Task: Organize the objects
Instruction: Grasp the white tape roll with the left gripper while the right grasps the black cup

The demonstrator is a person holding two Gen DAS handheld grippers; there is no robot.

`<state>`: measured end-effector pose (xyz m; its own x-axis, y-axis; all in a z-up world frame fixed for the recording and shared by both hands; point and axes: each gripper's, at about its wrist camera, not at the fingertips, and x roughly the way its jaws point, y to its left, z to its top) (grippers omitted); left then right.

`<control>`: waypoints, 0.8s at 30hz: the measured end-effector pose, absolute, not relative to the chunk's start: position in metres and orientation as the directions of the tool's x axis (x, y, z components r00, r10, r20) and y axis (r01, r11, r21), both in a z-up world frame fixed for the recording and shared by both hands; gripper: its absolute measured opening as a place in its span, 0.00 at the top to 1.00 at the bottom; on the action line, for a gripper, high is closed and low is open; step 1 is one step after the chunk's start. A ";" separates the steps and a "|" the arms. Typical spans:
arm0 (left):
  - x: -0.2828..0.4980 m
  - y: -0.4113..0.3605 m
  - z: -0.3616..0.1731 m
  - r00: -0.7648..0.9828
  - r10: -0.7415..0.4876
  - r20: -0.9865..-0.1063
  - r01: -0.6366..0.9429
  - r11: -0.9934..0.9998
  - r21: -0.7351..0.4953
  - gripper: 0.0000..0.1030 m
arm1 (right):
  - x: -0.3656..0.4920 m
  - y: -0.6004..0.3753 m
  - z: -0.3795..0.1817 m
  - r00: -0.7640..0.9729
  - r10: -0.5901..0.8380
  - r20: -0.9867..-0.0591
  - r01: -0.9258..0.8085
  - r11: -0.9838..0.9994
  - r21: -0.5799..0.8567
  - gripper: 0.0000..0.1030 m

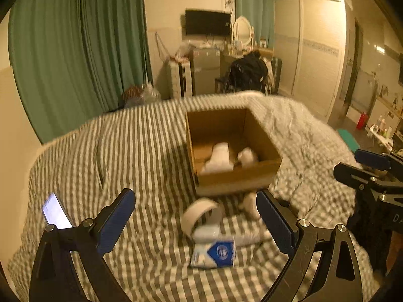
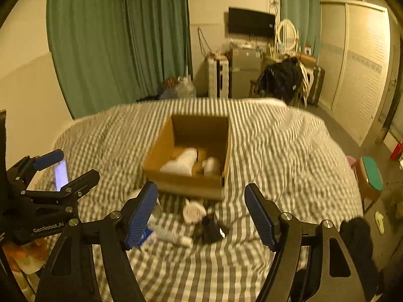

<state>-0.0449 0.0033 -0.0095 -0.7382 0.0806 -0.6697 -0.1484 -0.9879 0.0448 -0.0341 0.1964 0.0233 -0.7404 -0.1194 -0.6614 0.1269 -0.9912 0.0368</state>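
Both grippers hover over the striped bed (image 1: 126, 138), and nothing is in hand. The left gripper (image 1: 196, 224) has its fingers spread wide; the right gripper (image 2: 201, 214) is just as wide. The box (image 1: 234, 173) sits at 12 o'clock with two white things already in it (too blurred to name). The loose pile lies just short of it: tape roll (image 1: 199, 216), blue-and-white pack (image 1: 214, 253), a white tube (image 2: 173, 237), a white roll (image 2: 192, 212) and a small black thing (image 2: 210, 229) at the right gripper's 6 o'clock. A lit phone (image 1: 55, 214) waits at 9. It looks like the stage between picks: the next move calls for dropping onto one item, closing, then lifting over the near wall.
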 end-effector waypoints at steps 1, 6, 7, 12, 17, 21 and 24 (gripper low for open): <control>-0.045 0.003 -0.021 -0.723 0.076 -0.687 -0.146 -0.988 0.045 0.04 | -0.035 0.196 0.012 -0.727 -0.113 -0.677 0.123 -0.992 0.033 0.30; -0.057 -0.001 -0.076 -0.634 0.055 -0.771 -0.124 -0.992 0.031 0.04 | -0.047 0.202 -0.039 -0.660 -0.091 -0.746 0.111 -0.994 0.023 0.30; -0.061 -0.001 -0.086 -0.617 0.051 -0.785 -0.121 -0.992 0.031 0.04 | -0.051 0.203 -0.049 -0.643 -0.088 -0.761 0.108 -0.994 0.023 0.30; -0.079 -0.004 -0.118 -0.551 0.052 -0.833 -0.111 -0.994 0.011 0.04 | -0.073 0.208 -0.094 -0.563 -0.059 -0.824 0.092 -0.996 0.008 0.30; -0.100 -0.008 -0.135 -0.515 0.058 -0.855 -0.093 -0.996 -0.012 0.04 | -0.094 0.212 -0.127 -0.497 -0.051 -0.866 0.086 -0.996 0.009 0.30; -0.119 -0.012 -0.148 -0.479 0.061 -0.876 -0.077 -0.997 -0.028 0.04 | -0.109 0.212 -0.145 -0.457 -0.054 -0.888 0.094 -0.995 0.012 0.30; -0.132 -0.014 -0.153 -0.474 0.061 -0.878 -0.060 -0.998 -0.037 0.04 | -0.120 0.213 -0.156 -0.433 -0.057 -0.899 0.095 -0.995 0.017 0.30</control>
<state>-0.1323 -0.0140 -0.1527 -0.4738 0.0612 -0.8785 -0.0602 -0.9975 -0.0370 -0.1199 0.2125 -0.1559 -0.4335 -0.0569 -0.8994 0.0952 -0.9953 0.0171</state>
